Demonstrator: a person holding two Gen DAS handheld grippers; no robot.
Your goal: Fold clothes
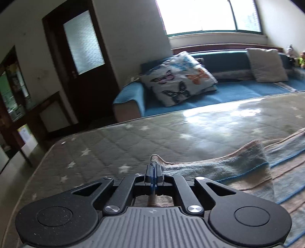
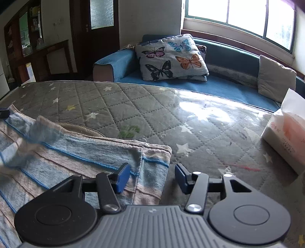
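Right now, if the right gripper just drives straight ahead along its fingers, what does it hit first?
Likely the striped garment's right edge, which lies between the open fingers of the right gripper. Past that, only the quilted star-print surface. The tissue pack sits off to the right, outside that line. Depth is uncertain.

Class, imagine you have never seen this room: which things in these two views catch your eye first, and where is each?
The striped blue-and-pink garment lies on the star-quilted table cover; the left gripper is shut on a pinched-up fold of it, while the right gripper is open over its corner. Behind, a butterfly-print pillow sits on the blue sofa under the bright window. A tissue pack stands at the table's right edge.
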